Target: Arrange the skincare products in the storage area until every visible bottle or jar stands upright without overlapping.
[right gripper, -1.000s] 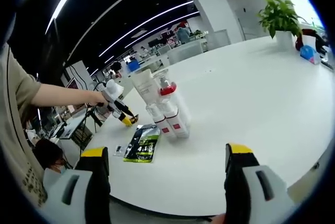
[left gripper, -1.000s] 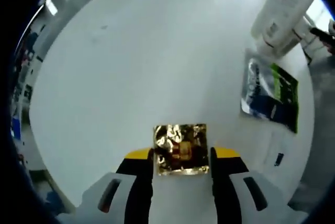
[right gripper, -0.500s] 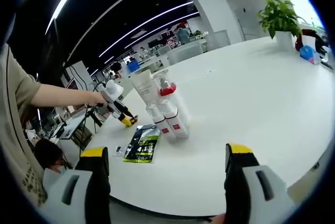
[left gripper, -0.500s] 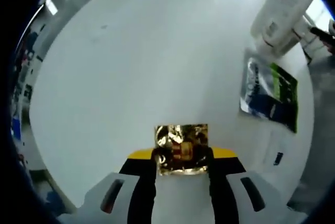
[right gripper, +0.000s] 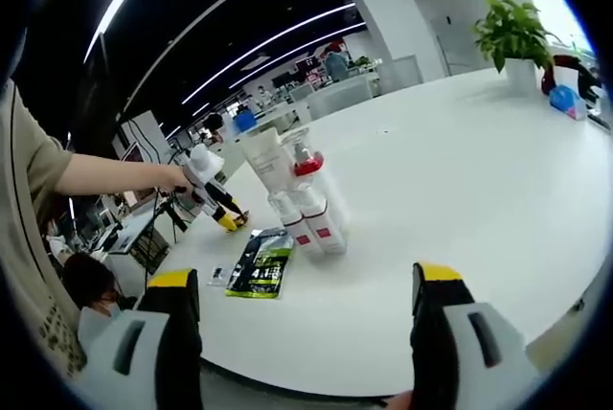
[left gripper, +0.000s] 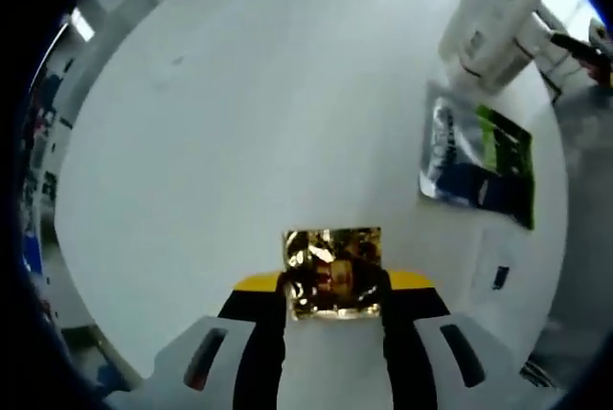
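My left gripper is shut on a shiny gold foil sachet, held just above the white table. In the right gripper view the same left gripper shows small at the left, held by a person's hand. A cluster of white bottles and tubes with red caps and labels stands upright mid-table; the cluster also appears at the upper right of the left gripper view. A green, black and silver sachet lies flat beside them, the sachet lying in front of the bottles. My right gripper hangs open over the table's near edge, holding nothing.
A small white card with a dark mark lies right of the green sachet. A potted plant and a blue object stand at the table's far right. A person's arm reaches in from the left. Office desks lie beyond.
The left jaws closed onto the gold sachet within the last second. The left view then shifted slightly, so bottles and green sachet sit further left. The right gripper stayed still.
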Demonstrator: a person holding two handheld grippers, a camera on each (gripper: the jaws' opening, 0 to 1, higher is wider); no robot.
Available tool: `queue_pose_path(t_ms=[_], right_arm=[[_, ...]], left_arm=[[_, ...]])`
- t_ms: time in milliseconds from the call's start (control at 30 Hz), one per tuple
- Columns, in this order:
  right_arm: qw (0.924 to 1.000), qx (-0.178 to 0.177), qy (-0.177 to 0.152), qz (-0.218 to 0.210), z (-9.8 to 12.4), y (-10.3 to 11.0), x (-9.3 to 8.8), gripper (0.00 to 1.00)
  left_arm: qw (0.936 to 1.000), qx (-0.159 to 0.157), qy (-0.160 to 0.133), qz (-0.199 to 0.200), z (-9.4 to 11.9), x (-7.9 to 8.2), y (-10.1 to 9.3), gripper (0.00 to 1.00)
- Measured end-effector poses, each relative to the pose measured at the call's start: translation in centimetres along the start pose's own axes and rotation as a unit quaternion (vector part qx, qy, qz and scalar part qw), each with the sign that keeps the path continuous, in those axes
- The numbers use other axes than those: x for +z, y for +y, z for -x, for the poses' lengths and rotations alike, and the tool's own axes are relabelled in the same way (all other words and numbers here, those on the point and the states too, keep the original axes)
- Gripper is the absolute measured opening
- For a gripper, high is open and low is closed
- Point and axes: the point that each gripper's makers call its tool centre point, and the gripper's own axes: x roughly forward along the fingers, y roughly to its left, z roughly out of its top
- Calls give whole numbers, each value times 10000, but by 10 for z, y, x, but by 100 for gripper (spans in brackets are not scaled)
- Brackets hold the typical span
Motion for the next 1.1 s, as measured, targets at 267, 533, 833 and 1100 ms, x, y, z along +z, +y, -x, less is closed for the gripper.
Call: queue_pose_path(t_ms=[267, 533, 833, 1100], right_arm=[[10000, 24, -21, 0, 0, 1, 1, 92], [10000, 41, -52, 8, 0, 0, 1, 92], [9999, 53, -93, 10, 1, 2, 3, 92], [9999, 67, -112, 12, 1, 4, 4, 92]], left_arm=[[9991, -148, 81, -397, 6, 3, -19, 36], [9974, -266, 173, -653, 8, 4, -39, 36], [9952, -375, 230, -879, 1, 2, -64, 36], [9941, -388, 204, -987, -6, 4, -78, 36]])
